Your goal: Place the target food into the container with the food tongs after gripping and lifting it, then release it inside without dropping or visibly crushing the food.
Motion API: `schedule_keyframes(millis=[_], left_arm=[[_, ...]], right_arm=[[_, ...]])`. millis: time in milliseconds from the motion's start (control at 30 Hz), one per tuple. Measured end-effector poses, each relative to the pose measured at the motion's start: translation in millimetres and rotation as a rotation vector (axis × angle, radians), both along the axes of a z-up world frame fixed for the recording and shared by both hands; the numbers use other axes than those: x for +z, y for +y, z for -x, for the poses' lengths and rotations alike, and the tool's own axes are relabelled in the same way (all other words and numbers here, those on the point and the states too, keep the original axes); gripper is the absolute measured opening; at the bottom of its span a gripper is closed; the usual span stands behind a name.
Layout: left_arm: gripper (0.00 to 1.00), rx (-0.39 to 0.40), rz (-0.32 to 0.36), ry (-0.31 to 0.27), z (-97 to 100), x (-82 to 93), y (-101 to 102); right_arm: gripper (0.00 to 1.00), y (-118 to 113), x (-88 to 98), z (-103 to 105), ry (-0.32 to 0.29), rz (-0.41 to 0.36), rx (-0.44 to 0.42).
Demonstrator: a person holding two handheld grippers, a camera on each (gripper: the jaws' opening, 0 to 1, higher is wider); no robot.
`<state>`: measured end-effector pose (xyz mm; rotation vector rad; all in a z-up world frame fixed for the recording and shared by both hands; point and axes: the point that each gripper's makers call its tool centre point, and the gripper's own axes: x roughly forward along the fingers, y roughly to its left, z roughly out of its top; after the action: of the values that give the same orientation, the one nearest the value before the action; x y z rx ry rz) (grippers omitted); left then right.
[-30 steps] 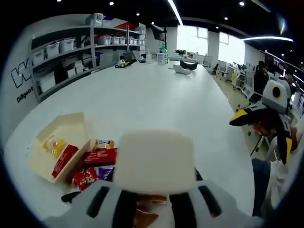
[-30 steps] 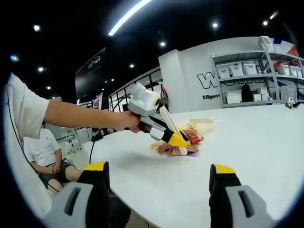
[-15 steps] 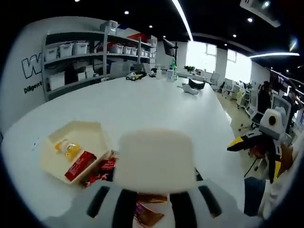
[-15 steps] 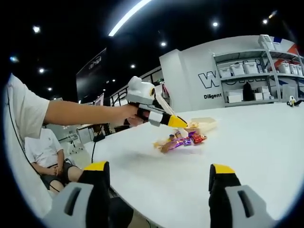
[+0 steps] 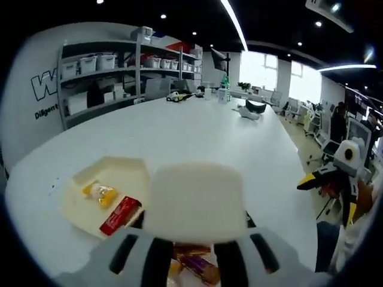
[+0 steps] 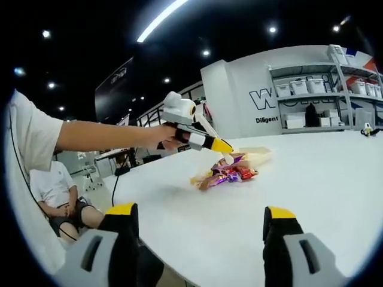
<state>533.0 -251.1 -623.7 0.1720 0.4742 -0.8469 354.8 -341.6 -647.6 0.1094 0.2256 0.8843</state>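
White table [image 5: 197, 134] with snacks and a tray

A cream container [image 5: 111, 194] sits at the lower left of the left gripper view; wrapped snacks [image 6: 224, 173] lie heaped beside it, centre of the right gripper view. Small objects [image 5: 251, 110] stand at the far end.

Ceiling strip lights [image 5: 234, 27] and spotlights brighten the white surface [image 5: 197, 128] evenly; windows [image 5: 267, 67] at upper right of the left gripper view blow out, fisheye bends the edges, and the nearest foreground is blurred
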Motion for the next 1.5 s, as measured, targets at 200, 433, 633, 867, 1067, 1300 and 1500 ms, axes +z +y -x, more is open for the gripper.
schedule_keyframes(millis=[200, 433, 633, 867, 1067, 1300, 1500], left_arm=[[0.23, 0.029, -0.013, 0.014, -10.7, -5.0, 10], [0.23, 0.038, -0.027, 0.022, -11.4, -14.1, 14], [0.24, 0.021, -0.022, 0.003, -6.5, -8.9, 6], [0.25, -0.008, -0.047, 0.007, 2.3, -14.3, -1], [0.25, -0.038, -0.032, 0.013, 21.9, -16.4, -8], [0.25, -0.070, 0.003, 0.015, 51.8, -23.7, -14], [0.25, -0.078, 0.062, 0.036, 73.0, -21.8, -16]], right_arm=[[0.84, -7, -1.0, -2, 0.004, -0.012, -0.020], [0.84, -9, -3.9, -1, 0.008, -0.003, -0.022], [0.84, -9, -1.1, -1, 0.004, -0.009, -0.024], [0.84, -5, -0.1, 2, 0.001, -0.005, -0.014], [0.81, -1, -0.3, 4, 0.001, 0.001, 0.000], [0.77, 12, 5.7, 3, -0.030, 0.006, 0.012], [0.66, 22, -6.0, -2, -0.083, 0.080, 0.013]])
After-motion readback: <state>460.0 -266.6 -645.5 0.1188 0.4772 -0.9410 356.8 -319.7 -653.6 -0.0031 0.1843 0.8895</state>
